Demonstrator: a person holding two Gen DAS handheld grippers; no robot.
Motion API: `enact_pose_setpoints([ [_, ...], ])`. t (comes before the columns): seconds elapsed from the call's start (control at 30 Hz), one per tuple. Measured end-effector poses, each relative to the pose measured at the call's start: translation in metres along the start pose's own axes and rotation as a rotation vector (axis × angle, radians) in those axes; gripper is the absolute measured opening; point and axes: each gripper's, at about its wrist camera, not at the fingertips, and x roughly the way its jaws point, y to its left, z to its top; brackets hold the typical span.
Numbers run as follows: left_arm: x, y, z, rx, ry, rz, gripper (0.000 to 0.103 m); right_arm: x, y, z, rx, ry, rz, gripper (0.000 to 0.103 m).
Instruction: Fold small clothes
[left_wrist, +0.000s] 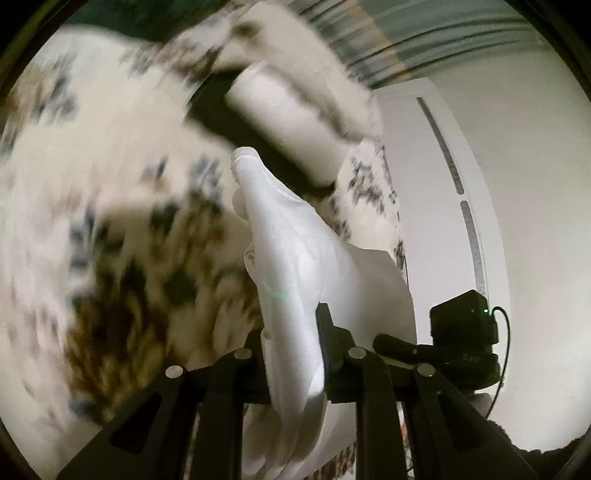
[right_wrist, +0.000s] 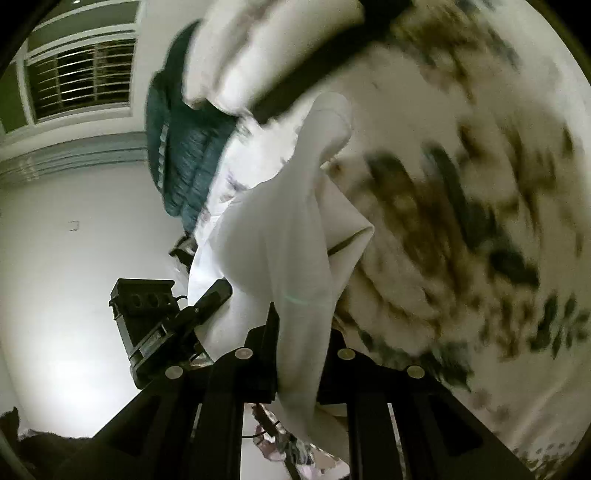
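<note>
White garment (left_wrist: 295, 266) draped before fingers (left_wrist: 325, 339)

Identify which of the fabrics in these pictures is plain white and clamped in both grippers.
The white garment, pinched by the left gripper and the right gripper. The leaf-print bedcover is patterned; the teal quilt lies apart.

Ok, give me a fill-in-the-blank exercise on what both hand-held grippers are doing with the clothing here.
1. The left hand-held gripper is shut on a garment whose colour is ____.
2. The right hand-held gripper is clamped on ____ cloth too.
3. The bedspread behind the garment carries a ____ pattern in brown and dark tones.
4. Beside the window in the right wrist view hangs a ____ quilted item.

Missing words: white; white; leaf-like; teal
</note>
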Motion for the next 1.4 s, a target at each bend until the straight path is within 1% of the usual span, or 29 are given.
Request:
enact_pose_setpoints([
  [0.07, -0.001, -0.017, 0.031, 0.032, -0.029, 0.015, 0.015, -0.011, 0.023, 0.026, -0.024, -0.025, 0.000, 0.014],
  [0.1, -0.001, -0.030, 0.054, 0.050, -0.055, 0.023, 0.015, -0.017, 0.034, 0.043, -0.037, -0.040, 0.001, 0.014],
  [0.13, -0.002, -0.033, 0.064, 0.057, -0.067, 0.025, 0.015, -0.021, 0.043, 0.057, -0.046, -0.052, 0.001, 0.014],
  [0.17, 0.000, -0.043, 0.090, 0.066, -0.092, 0.027, 0.015, -0.026, 0.055, 0.076, -0.060, -0.066, 0.002, 0.014],
  [0.2, 0.001, -0.049, 0.105, 0.068, -0.106, 0.027, 0.016, -0.032, 0.068, 0.099, -0.079, -0.082, 0.003, 0.014],
  [0.23, 0.003, -0.055, 0.128, 0.069, -0.123, 0.024, 0.016, -0.035, 0.076, 0.113, -0.091, -0.091, 0.004, 0.014],
  [0.27, 0.003, -0.058, 0.140, 0.070, -0.133, 0.022, 0.016, -0.039, 0.088, 0.137, -0.109, -0.103, 0.007, 0.014],
  [0.3, 0.008, -0.065, 0.166, 0.081, -0.153, 0.029, 0.016, -0.042, 0.097, 0.161, -0.120, -0.113, 0.009, 0.014],
  [0.33, 0.011, -0.068, 0.178, 0.088, -0.163, 0.035, 0.016, -0.044, 0.106, 0.184, -0.131, -0.122, 0.009, 0.014],
  [0.37, 0.018, -0.071, 0.202, 0.100, -0.182, 0.046, 0.016, -0.043, 0.114, 0.201, -0.143, -0.127, 0.007, 0.014],
  [0.47, 0.036, -0.071, 0.246, 0.115, -0.206, 0.078, 0.018, -0.039, 0.134, 0.268, -0.182, -0.138, -0.011, 0.013],
  [0.53, 0.058, -0.061, 0.277, 0.120, -0.205, 0.127, 0.020, -0.032, 0.140, 0.306, -0.194, -0.138, -0.025, 0.014],
  [0.6, 0.078, -0.051, 0.294, 0.120, -0.189, 0.180, 0.021, -0.019, 0.140, 0.344, -0.195, -0.127, -0.048, 0.014],
  [0.63, 0.088, -0.046, 0.300, 0.127, -0.181, 0.226, 0.024, -0.010, 0.138, 0.358, -0.196, -0.116, -0.066, 0.014],
  [0.7, 0.096, -0.040, 0.302, 0.131, -0.182, 0.256, 0.031, 0.004, 0.133, 0.379, -0.195, -0.093, -0.111, 0.014],
  [0.73, 0.095, -0.040, 0.300, 0.137, -0.190, 0.269, 0.035, 0.011, 0.132, 0.385, -0.198, -0.082, -0.134, 0.014],
  [0.83, 0.091, -0.047, 0.295, 0.173, -0.237, 0.312, 0.065, 0.023, 0.132, 0.389, -0.211, -0.061, -0.215, 0.027],
  [0.87, 0.089, -0.051, 0.293, 0.189, -0.251, 0.337, 0.091, 0.022, 0.132, 0.383, -0.231, -0.059, -0.244, 0.040],
  [0.9, 0.087, -0.056, 0.291, 0.205, -0.261, 0.372, 0.103, 0.022, 0.139, 0.380, -0.264, -0.065, -0.314, 0.058],
  [0.93, 0.087, -0.059, 0.292, 0.215, -0.271, 0.406, 0.103, 0.022, 0.143, 0.376, -0.284, -0.078, -0.383, 0.068],
  [0.97, 0.085, -0.063, 0.291, 0.228, -0.281, 0.456, 0.103, 0.020, 0.149, 0.369, -0.314, -0.100, -0.459, 0.083],
  [1.0, 0.084, -0.065, 0.290, 0.231, -0.286, 0.482, 0.103, 0.018, 0.158, 0.361, -0.347, -0.136, -0.568, 0.094],
  [1.07, 0.083, -0.068, 0.288, 0.230, -0.292, 0.507, 0.103, 0.014, 0.167, 0.347, -0.384, -0.203, -0.727, 0.102],
  [1.1, 0.082, -0.071, 0.285, 0.231, -0.293, 0.523, 0.103, 0.012, 0.170, 0.338, -0.392, -0.231, -0.796, 0.103],
  [1.17, 0.079, -0.078, 0.278, 0.239, -0.295, 0.580, 0.103, 0.007, 0.170, 0.320, -0.389, -0.275, -0.896, 0.103],
  [1.2, 0.077, -0.083, 0.272, 0.244, -0.292, 0.610, 0.103, 0.005, 0.171, 0.311, -0.394, -0.292, -0.935, 0.103],
  [1.23, 0.074, -0.087, 0.265, 0.251, -0.285, 0.620, 0.103, 0.003, 0.172, 0.301, -0.396, -0.306, -0.968, 0.103],
  [1.33, 0.065, -0.104, 0.247, 0.273, -0.281, 0.672, 0.103, -0.011, 0.177, 0.274, -0.383, -0.347, -1.005, 0.103],
  [1.4, 0.056, -0.115, 0.235, 0.288, -0.285, 0.686, 0.103, -0.024, 0.184, 0.256, -0.378, -0.372, -1.013, 0.103],
])
